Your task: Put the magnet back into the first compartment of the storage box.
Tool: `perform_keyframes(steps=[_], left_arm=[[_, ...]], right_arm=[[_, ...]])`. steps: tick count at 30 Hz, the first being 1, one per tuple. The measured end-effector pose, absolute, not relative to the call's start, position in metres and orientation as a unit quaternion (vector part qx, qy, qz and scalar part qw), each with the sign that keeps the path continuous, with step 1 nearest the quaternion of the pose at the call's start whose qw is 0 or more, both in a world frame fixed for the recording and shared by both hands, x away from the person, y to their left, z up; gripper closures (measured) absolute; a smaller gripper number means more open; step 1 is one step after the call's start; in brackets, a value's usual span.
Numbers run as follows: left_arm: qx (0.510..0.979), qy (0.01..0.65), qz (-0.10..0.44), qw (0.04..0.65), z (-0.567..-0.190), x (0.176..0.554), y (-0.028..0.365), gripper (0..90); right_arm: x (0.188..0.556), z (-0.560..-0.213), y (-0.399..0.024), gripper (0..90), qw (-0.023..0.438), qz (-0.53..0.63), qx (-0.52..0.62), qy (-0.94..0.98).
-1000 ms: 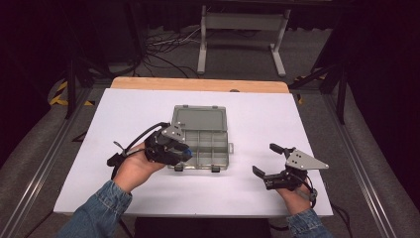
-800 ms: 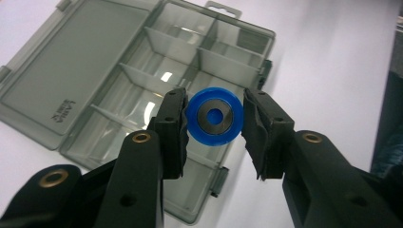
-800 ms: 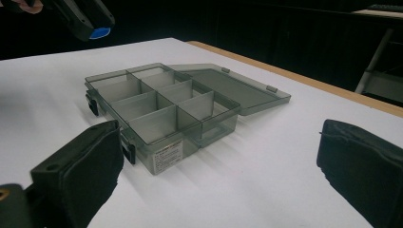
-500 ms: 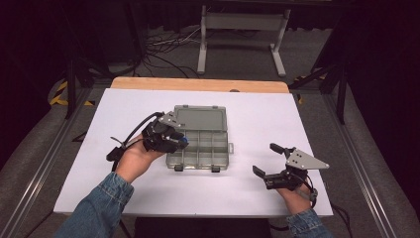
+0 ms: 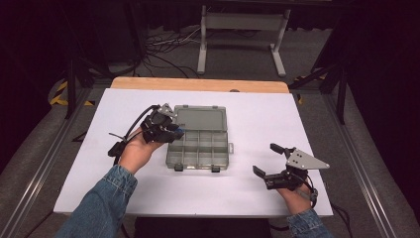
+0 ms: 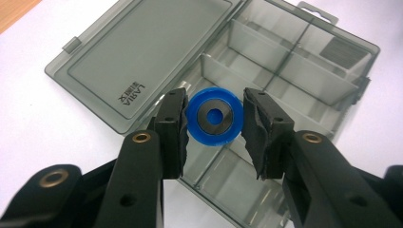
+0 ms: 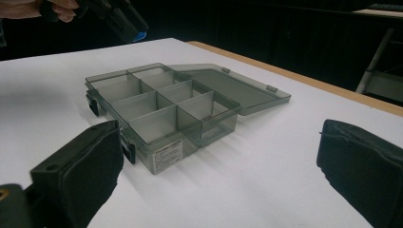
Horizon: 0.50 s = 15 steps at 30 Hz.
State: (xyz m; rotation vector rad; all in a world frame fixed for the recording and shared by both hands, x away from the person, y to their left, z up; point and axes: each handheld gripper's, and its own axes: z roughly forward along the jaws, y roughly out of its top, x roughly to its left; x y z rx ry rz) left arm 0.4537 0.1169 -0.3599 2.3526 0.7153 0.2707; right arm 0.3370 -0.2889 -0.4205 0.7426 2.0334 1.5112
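Open grey compartment box [image 5: 198,144] at the centre of the white table [image 5: 257,124], lid [image 6: 142,52] laid flat on the far side. Left gripper [image 6: 214,130], held above the box's left edge, clamps a blue ring [image 6: 212,117]. Right gripper [image 5: 270,161] rests near right, jaws spread wide

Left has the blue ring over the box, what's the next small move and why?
Probably lower the left gripper toward a compartment, then open. Its jaws pinch the blue ring above the open box, whose visible compartments look empty.
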Motion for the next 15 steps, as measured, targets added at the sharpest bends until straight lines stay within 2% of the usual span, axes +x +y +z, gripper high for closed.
perform_keyframes(steps=[15], left_arm=[[0.898, 0.291, 0.109, 0.310, -0.370, 0.467, 0.114, 61.9]], right_arm=[[0.337, -0.421, -0.288, 2.4, 0.246, 0.554, 0.271, 0.748]])
